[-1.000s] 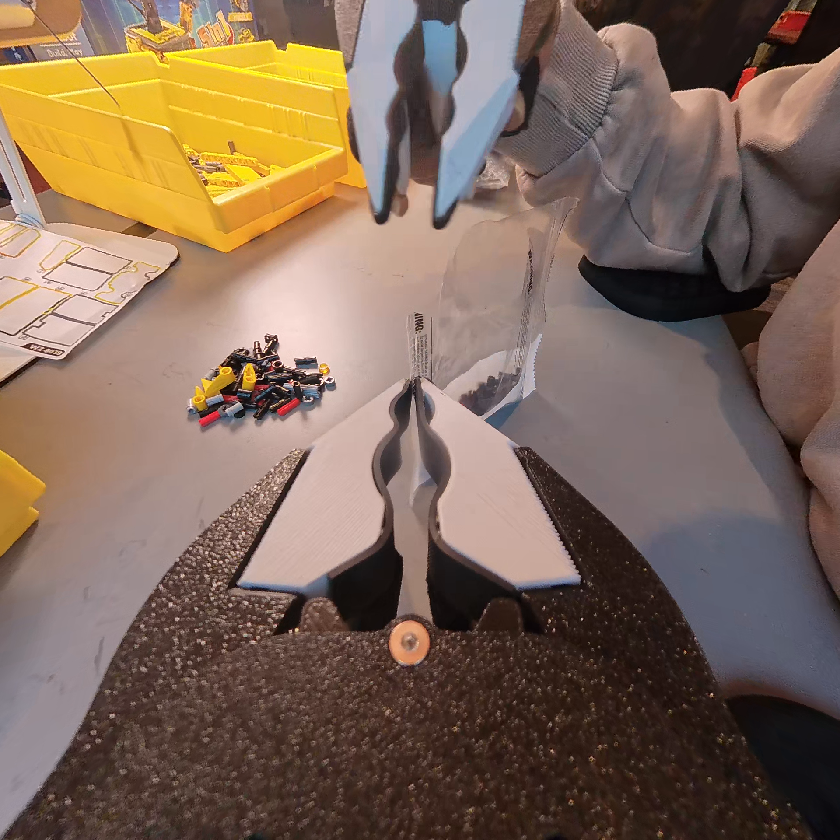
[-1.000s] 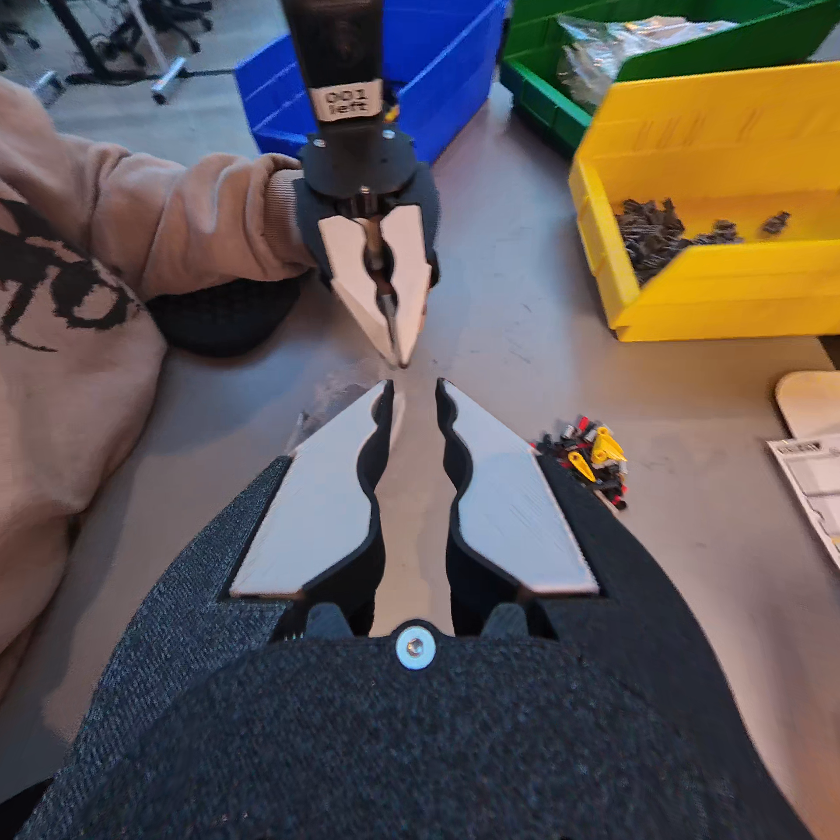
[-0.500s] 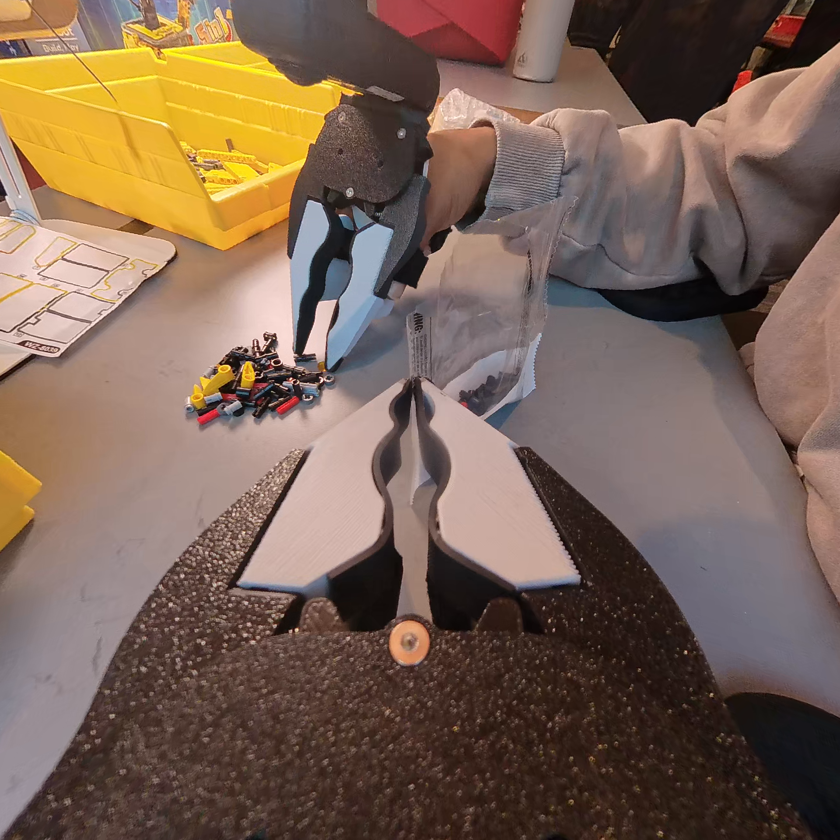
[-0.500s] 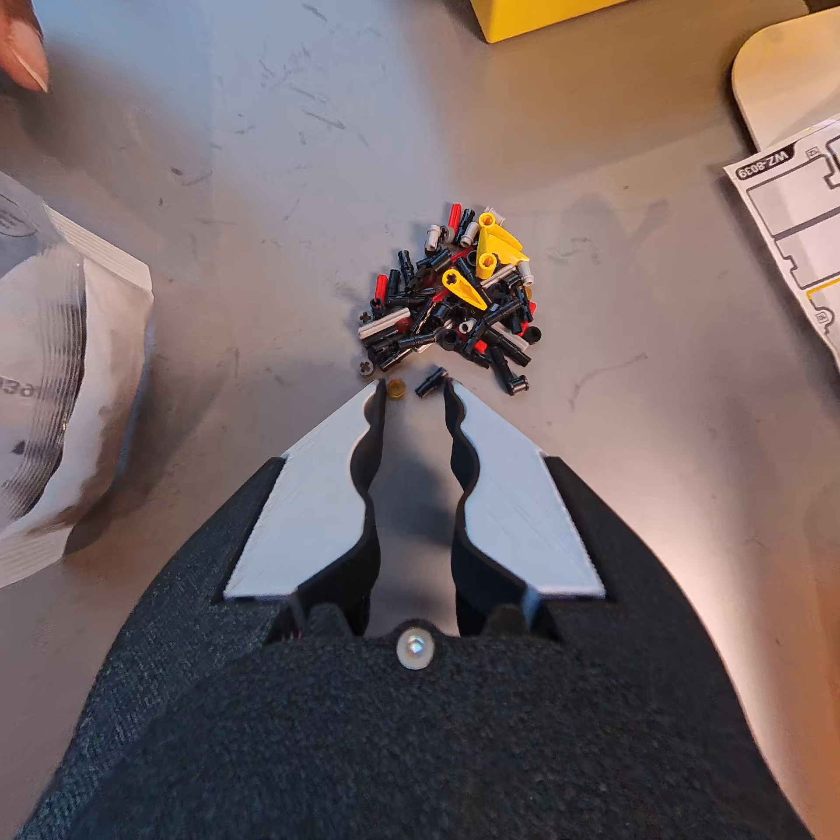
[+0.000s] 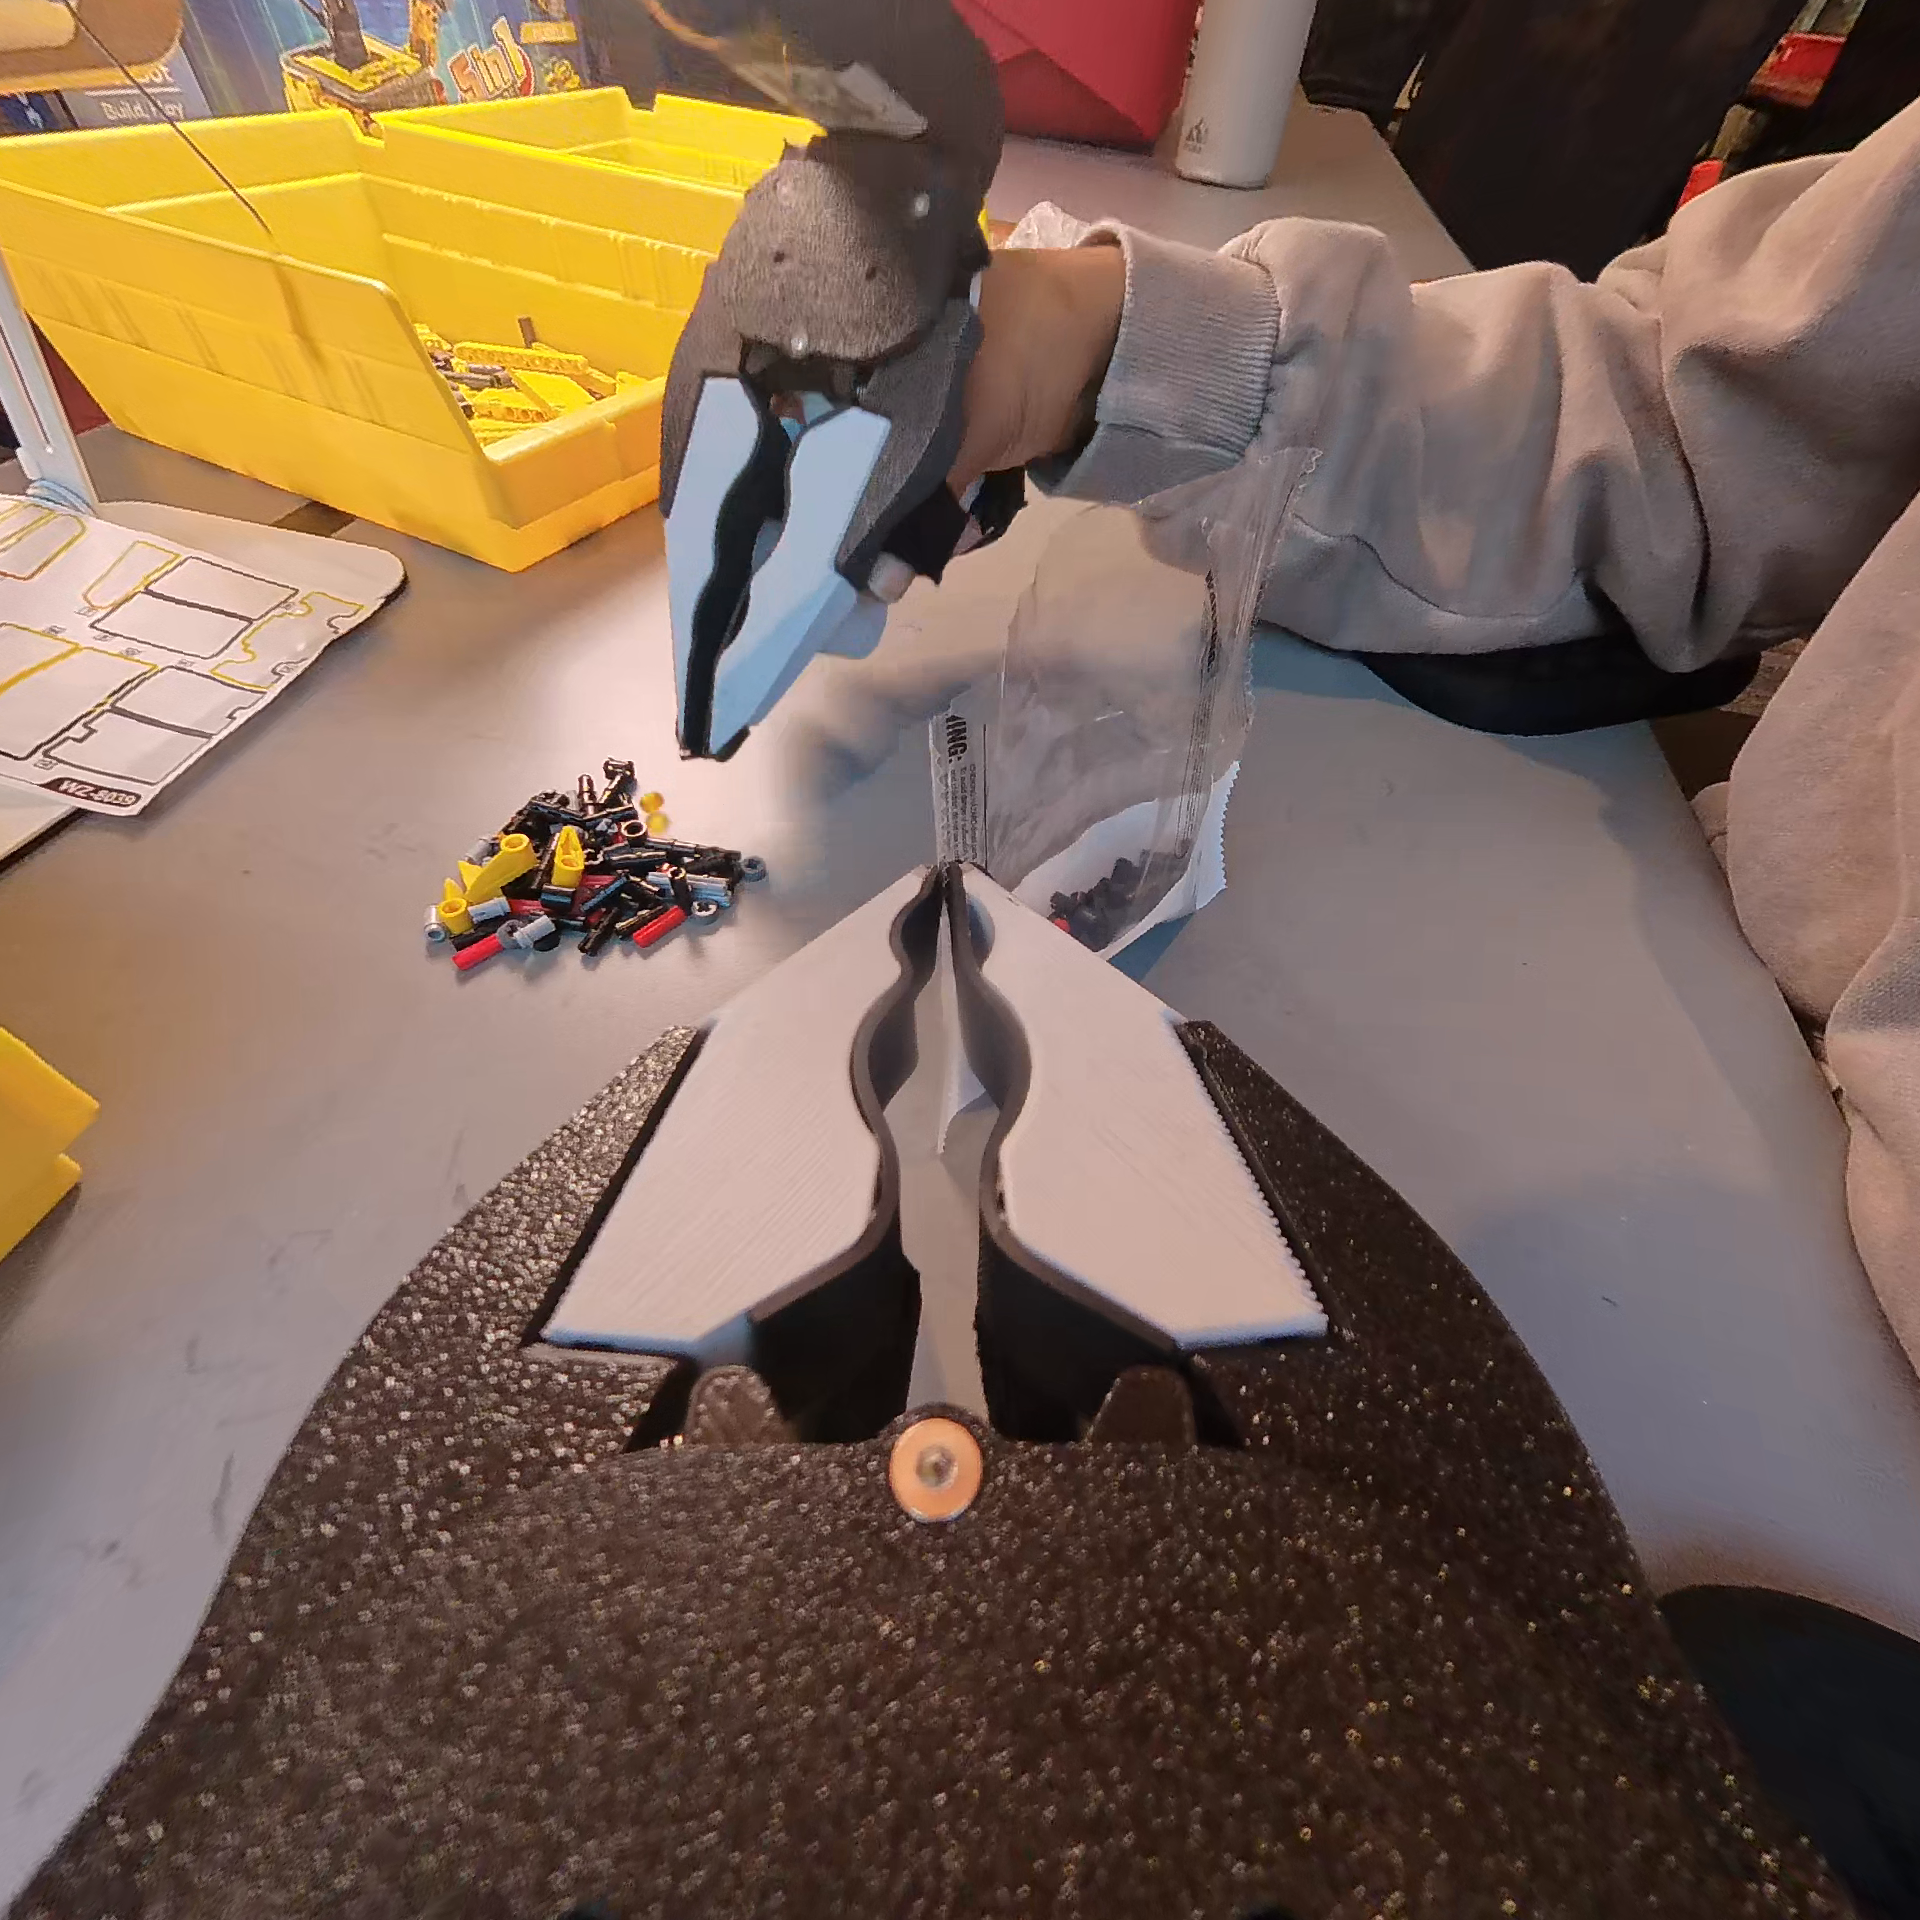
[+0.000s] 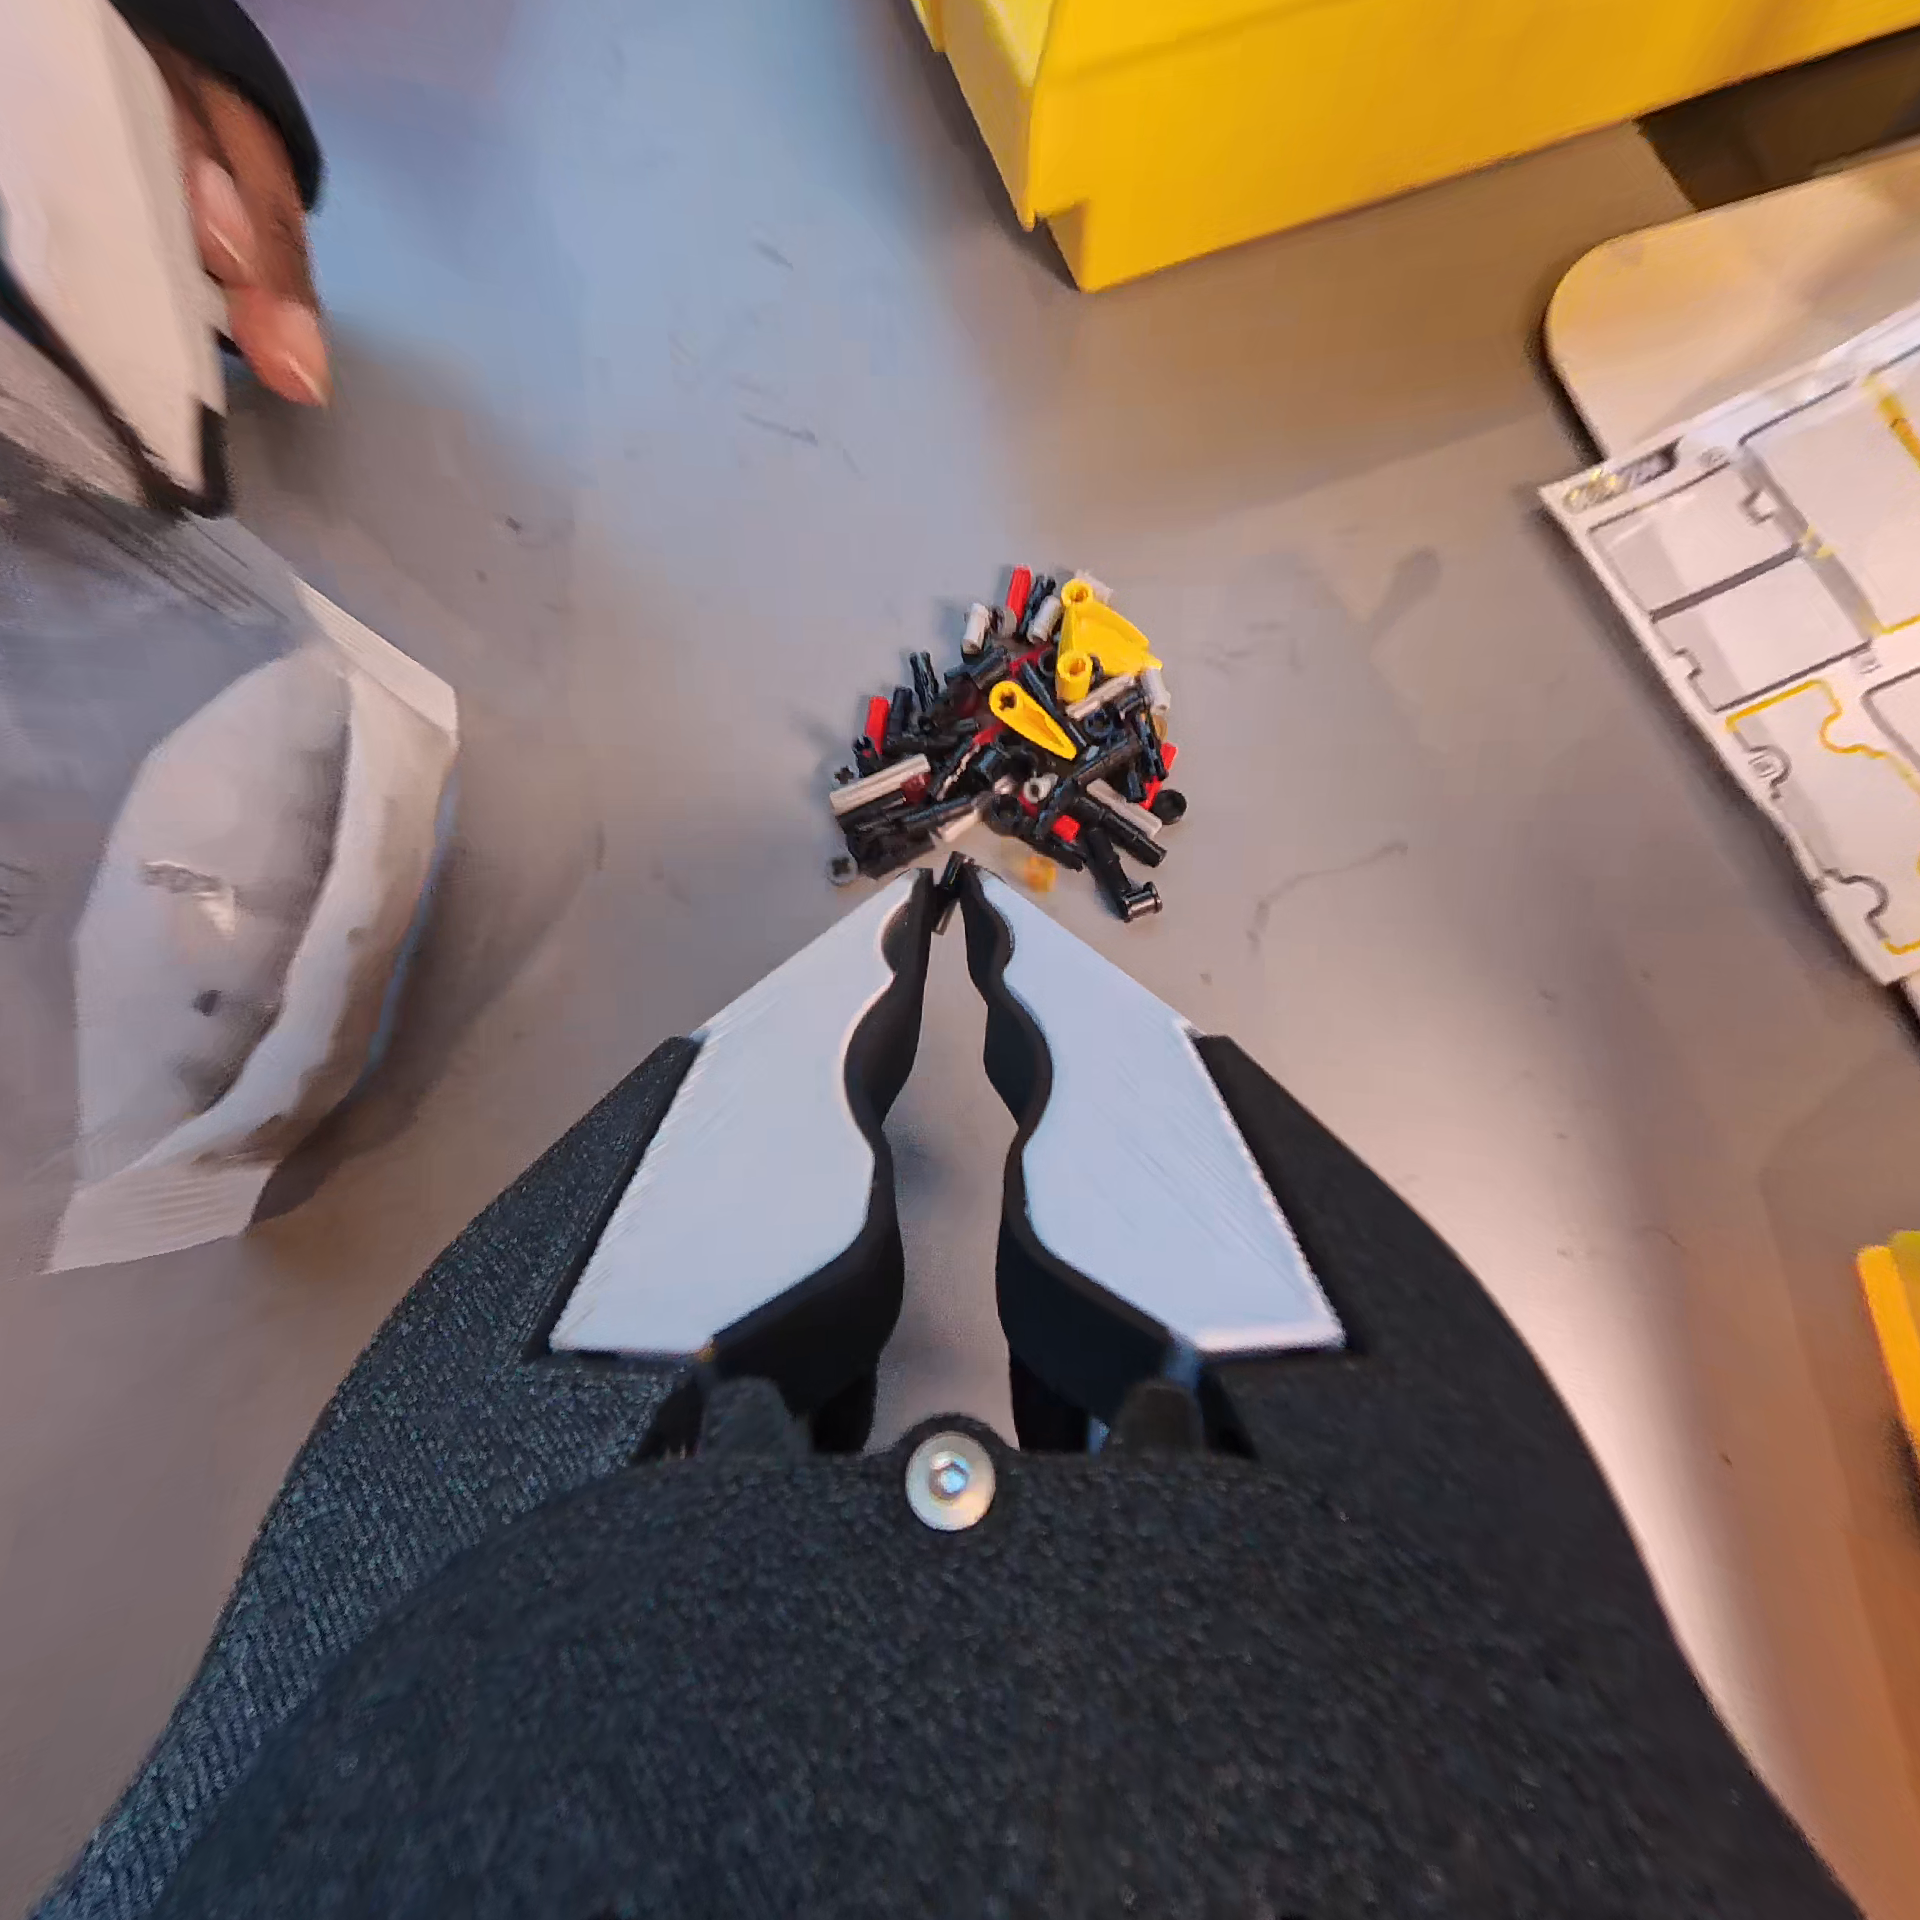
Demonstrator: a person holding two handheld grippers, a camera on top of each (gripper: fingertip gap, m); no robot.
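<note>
A: Item one, largest: we log a grey table (image 5: 1455, 1039), scuffed, with a red shape and a white bottle (image 5: 1242, 83) at its far edge.

B: Next, yellow bins (image 5: 343, 312); one holds yellow and black parts.

A: We list a printed sheet (image 6: 1787, 665) on a pale board.

B: Clear plastic bag (image 5: 1122, 727), upright, dark bits at its bottom; our left gripper (image 5: 948, 878) is clamped on its edge.

A: Pile of small parts (image 6: 1013, 743) on the table; our right gripper (image 6: 948, 894), at its near edge, pinches a small black pin (image 6: 948, 902).
</note>
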